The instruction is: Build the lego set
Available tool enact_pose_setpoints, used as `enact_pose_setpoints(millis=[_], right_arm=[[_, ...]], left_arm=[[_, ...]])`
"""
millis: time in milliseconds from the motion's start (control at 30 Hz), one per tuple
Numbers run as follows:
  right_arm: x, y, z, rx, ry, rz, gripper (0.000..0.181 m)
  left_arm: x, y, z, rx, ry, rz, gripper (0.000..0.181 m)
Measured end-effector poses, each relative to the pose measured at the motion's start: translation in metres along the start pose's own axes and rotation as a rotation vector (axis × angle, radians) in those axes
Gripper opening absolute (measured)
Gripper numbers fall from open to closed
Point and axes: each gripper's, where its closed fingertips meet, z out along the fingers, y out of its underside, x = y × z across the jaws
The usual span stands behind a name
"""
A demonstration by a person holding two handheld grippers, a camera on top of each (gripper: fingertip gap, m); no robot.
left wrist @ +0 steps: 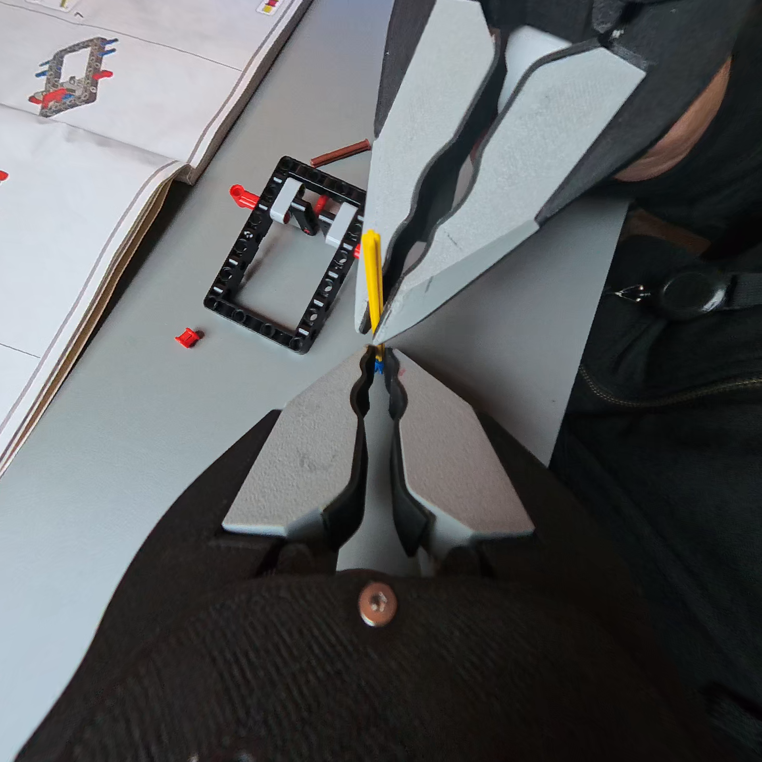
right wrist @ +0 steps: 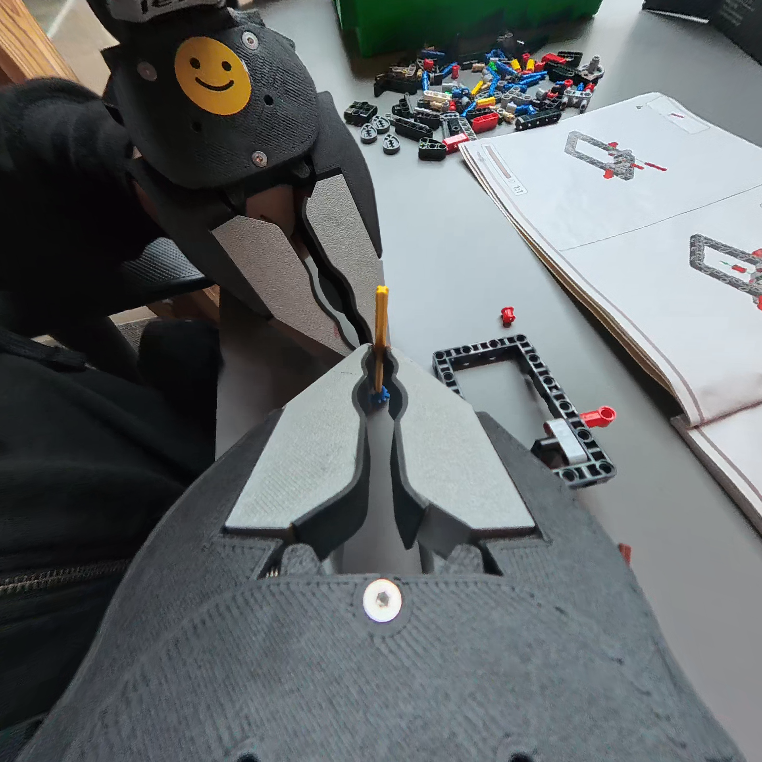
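Observation:
My left gripper (left wrist: 378,352) and right gripper (right wrist: 379,352) meet tip to tip above the table edge. Both are shut on a yellow axle (left wrist: 373,280) that stands crosswise between them. Its free end (right wrist: 382,305) sticks up past the tips. A small blue piece (left wrist: 378,367) sits on its lower end and shows through the finger gap in both views (right wrist: 379,396). The right gripper (left wrist: 373,330) comes in from the upper right; the left gripper (right wrist: 363,339) bears a yellow smiley sticker. The black rectangular frame (left wrist: 284,255) with grey beams and a red pin (left wrist: 243,196) lies flat on the table.
An open instruction booklet (right wrist: 639,247) lies beside the frame (right wrist: 523,408). A small red bush (right wrist: 508,315) and a brown axle (left wrist: 340,152) lie loose near it. A pile of loose parts (right wrist: 482,99) sits before a green box (right wrist: 466,20). Dark clothing (left wrist: 680,453) fills the near side. Only a small space, under 4 cm, lies between the two pairs of fingers. From either gripper's tips it is about 9 centimetres to the small red bush (right wrist: 508,315). It is also in sight in the left wrist view (left wrist: 189,338).

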Motion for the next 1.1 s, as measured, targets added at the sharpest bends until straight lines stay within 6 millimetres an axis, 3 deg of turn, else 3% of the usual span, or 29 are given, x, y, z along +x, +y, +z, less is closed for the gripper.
enact_pose_setpoints(millis=[233, 333, 533, 600, 700, 867, 1000, 1100], right_arm=[[0.004, -0.006, 0.000, 0.020, -0.017, 0.049, 0.001], [0.011, -0.013, -0.008, 0.053, -0.011, 0.088, 0.001], [0.013, -0.016, -0.009, 0.039, -0.020, 0.104, 0.001], [0.011, -0.016, -0.007, 0.018, -0.027, 0.093, 0.001], [0.009, -0.014, -0.002, -0.057, -0.020, 0.058, 0.001], [0.014, -0.022, -0.003, -0.088, -0.025, 0.051, 0.001], [0.022, -0.042, -0.028, 0.072, -0.030, 0.073, 0.023], [0.014, -0.049, -0.049, 0.233, -0.150, 0.155, 0.033]], left_arm=[[-0.004, -0.004, -0.005, 0.040, 0.016, -0.056, 0.003], [-0.005, -0.004, -0.010, 0.060, 0.046, -0.105, 0.018], [-0.001, -0.011, -0.011, 0.100, 0.066, -0.128, 0.020], [-0.003, -0.016, -0.010, 0.122, 0.070, -0.157, 0.030], [-0.006, -0.025, -0.016, 0.181, 0.069, -0.160, 0.009], [-0.014, -0.031, -0.020, 0.243, 0.065, -0.195, 0.003], [-0.021, -0.048, -0.036, 0.415, 0.126, -0.303, 0.003], [-0.029, -0.076, -0.063, 0.696, 0.262, -0.493, 0.003]])
